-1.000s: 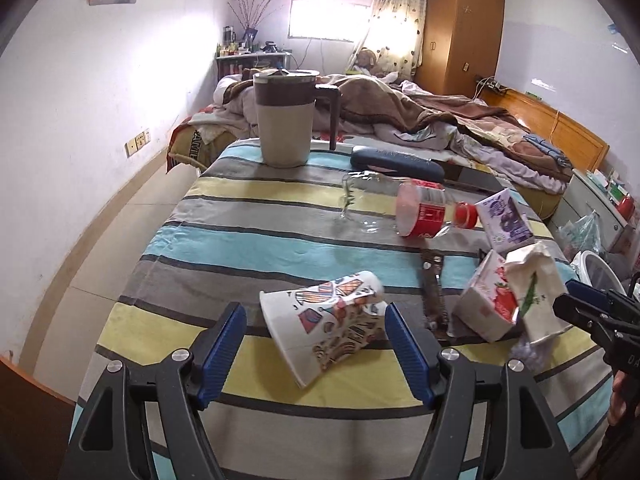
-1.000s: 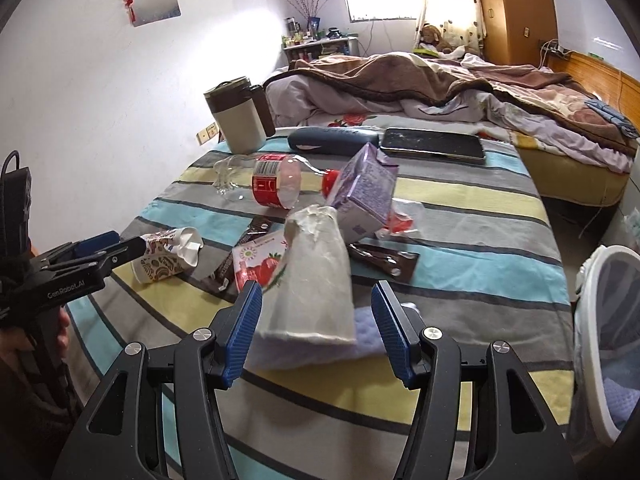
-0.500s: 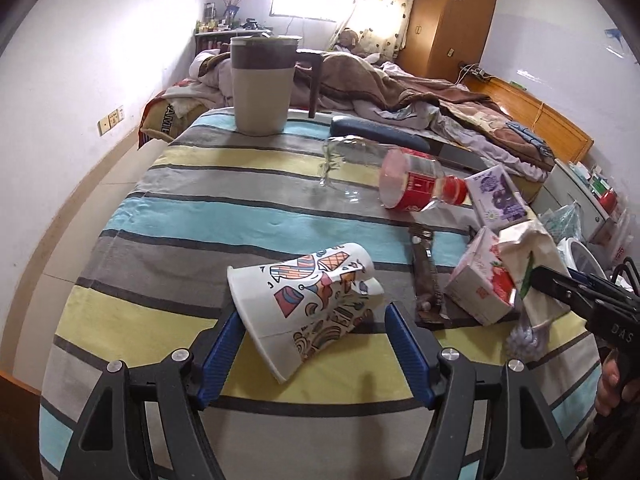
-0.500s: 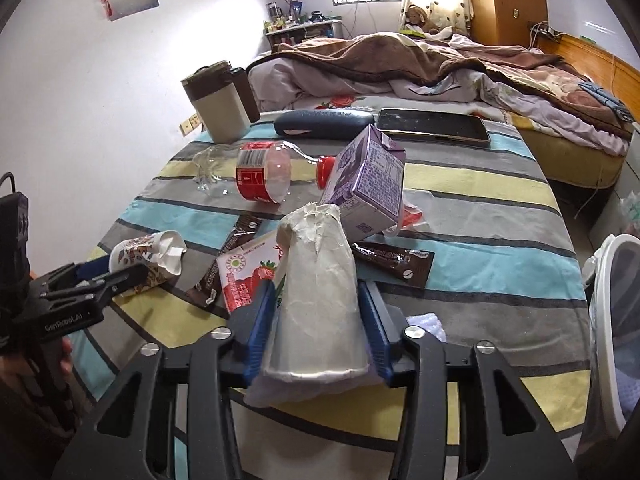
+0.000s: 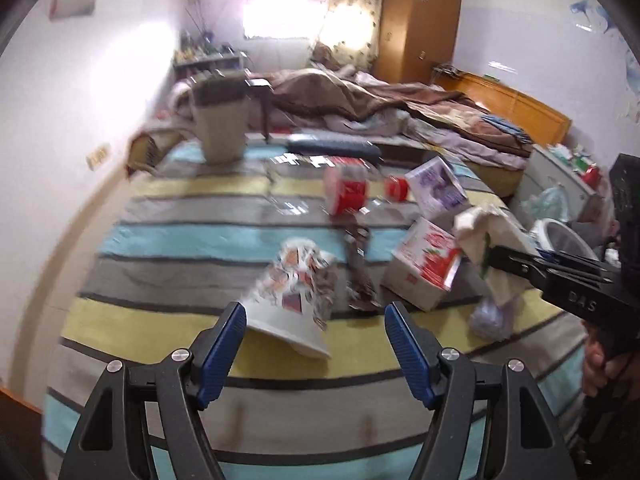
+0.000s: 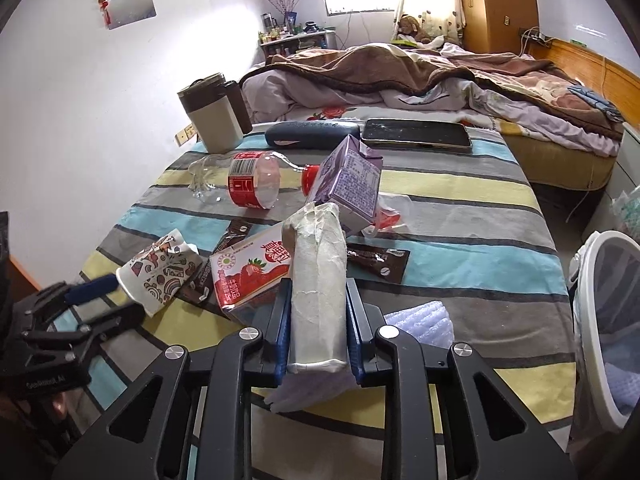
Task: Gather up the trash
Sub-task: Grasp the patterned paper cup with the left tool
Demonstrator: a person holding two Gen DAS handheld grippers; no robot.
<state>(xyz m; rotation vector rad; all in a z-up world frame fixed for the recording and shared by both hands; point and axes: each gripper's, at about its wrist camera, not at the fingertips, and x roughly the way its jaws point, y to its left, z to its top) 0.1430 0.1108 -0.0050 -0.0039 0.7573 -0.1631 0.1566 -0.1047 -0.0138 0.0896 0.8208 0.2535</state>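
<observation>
My right gripper (image 6: 318, 312) is shut on a crumpled white carton (image 6: 318, 276), lifted a little off the striped table; it also shows in the left wrist view (image 5: 490, 248). My left gripper (image 5: 316, 336) is open, its blue pads either side of a patterned paper cup (image 5: 294, 296) lying on its side; the cup shows too in the right wrist view (image 6: 160, 270). A strawberry milk carton (image 6: 248, 274), a purple carton (image 6: 352, 184), a plastic bottle with a red label (image 6: 252, 186) and brown wrappers (image 6: 378, 262) lie on the table.
A white mesh bin (image 6: 608, 320) stands right of the table. A beige jug (image 6: 214, 120), a dark blue case (image 6: 312, 134) and a tablet (image 6: 416, 134) sit at the far edge. A white foam piece (image 6: 418, 322) lies near my right gripper. A bed is behind.
My right gripper has closed on the white carton and raised it. My left gripper has moved in around the paper cup, staying open; its view is blurred by motion.
</observation>
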